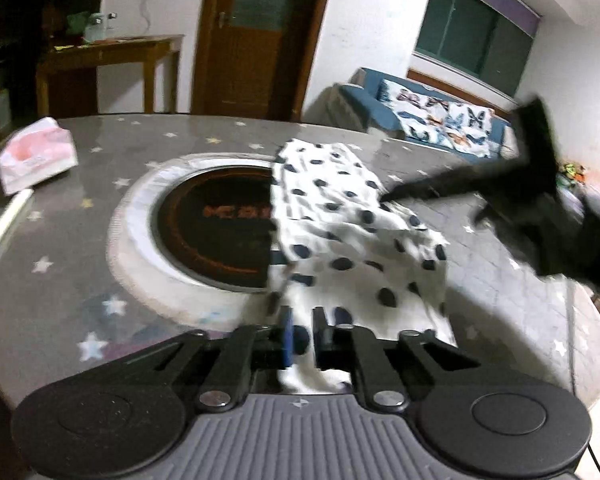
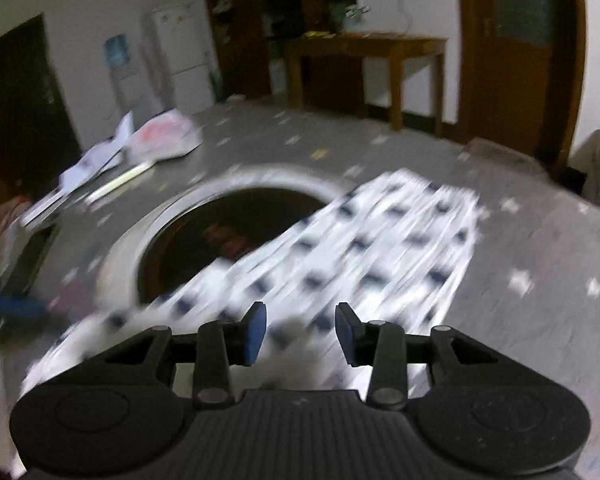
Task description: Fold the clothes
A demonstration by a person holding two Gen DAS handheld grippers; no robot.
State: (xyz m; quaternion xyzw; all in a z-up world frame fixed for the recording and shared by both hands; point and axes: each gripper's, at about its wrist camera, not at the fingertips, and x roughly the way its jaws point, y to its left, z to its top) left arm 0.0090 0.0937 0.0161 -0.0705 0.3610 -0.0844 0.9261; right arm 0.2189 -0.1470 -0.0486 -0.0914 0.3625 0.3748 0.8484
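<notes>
Cotton garment [image 1: 340, 236]: polka-dotted, rumpled across table [image 1: 80, 264].
Left gripper [image 1: 302, 340]: jaws clamped on hem.
Right gripper [image 2: 301, 332]: jaws apart, empty.
Risk: one-sided pull skews fold.

One spotted garment [image 1: 340, 232], one tissue pack [image 1: 36, 152], one pen [image 1: 4, 224] (two grippers [image 1: 302, 338] [image 2: 300, 332]).

The counter [image 1: 72, 280] has a grey surface printed with pale stars and a round black cooktop [image 1: 216, 224] recessed at its centre inside a white ring. A white garment with dark spots [image 1: 340, 236] lies across the cooktop's right edge. A pink tissue pack [image 1: 36, 154] and a white pen [image 1: 4, 228] lie near the far left side
</notes>
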